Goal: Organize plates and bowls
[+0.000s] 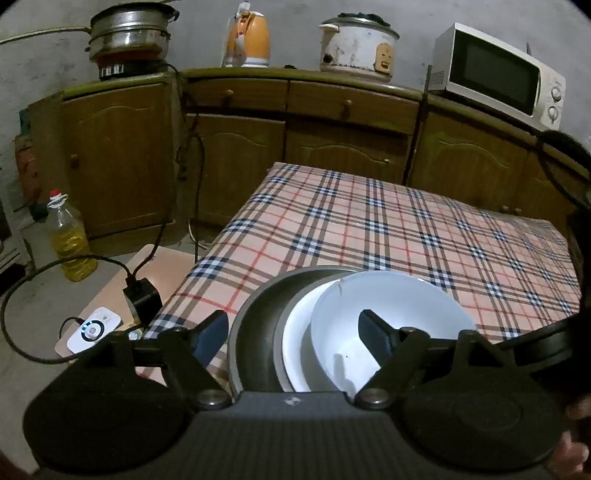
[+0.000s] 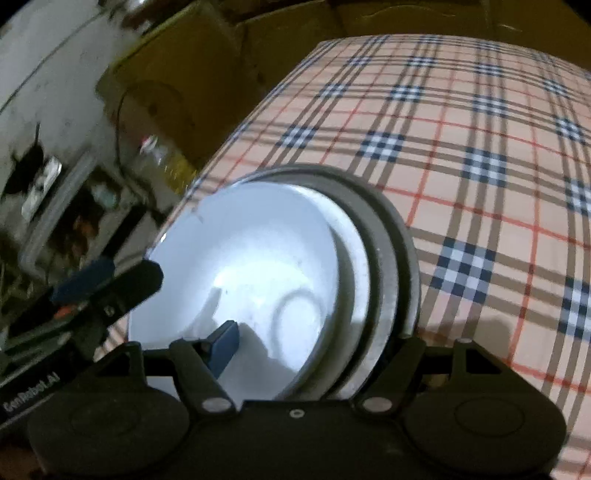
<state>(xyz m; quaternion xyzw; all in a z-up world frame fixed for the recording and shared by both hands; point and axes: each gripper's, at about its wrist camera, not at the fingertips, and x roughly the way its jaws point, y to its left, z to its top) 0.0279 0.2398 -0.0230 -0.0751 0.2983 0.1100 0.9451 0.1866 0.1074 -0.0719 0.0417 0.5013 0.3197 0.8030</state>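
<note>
A stack of dishes sits at the near left corner of the plaid table (image 1: 388,229): a grey metal plate (image 1: 255,314) at the bottom, a white plate (image 1: 295,343) in it and a white bowl (image 1: 391,306) on top. My left gripper (image 1: 291,332) is open, one finger left of the stack and the other inside the bowl. In the right wrist view the white bowl (image 2: 251,266) fills the middle, over the white plate (image 2: 356,258) and the grey plate (image 2: 399,240). My right gripper (image 2: 314,339) straddles the stack's near rim, left finger (image 2: 225,343) inside the bowl, right finger hidden behind the plates.
Wooden cabinets (image 1: 236,147) run behind the table with a steamer pot (image 1: 129,33), an orange kettle (image 1: 251,37), a rice cooker (image 1: 358,44) and a microwave (image 1: 498,74). Left of the table stand an oil bottle (image 1: 70,240), a power adapter (image 1: 142,295) and a white device (image 1: 94,328).
</note>
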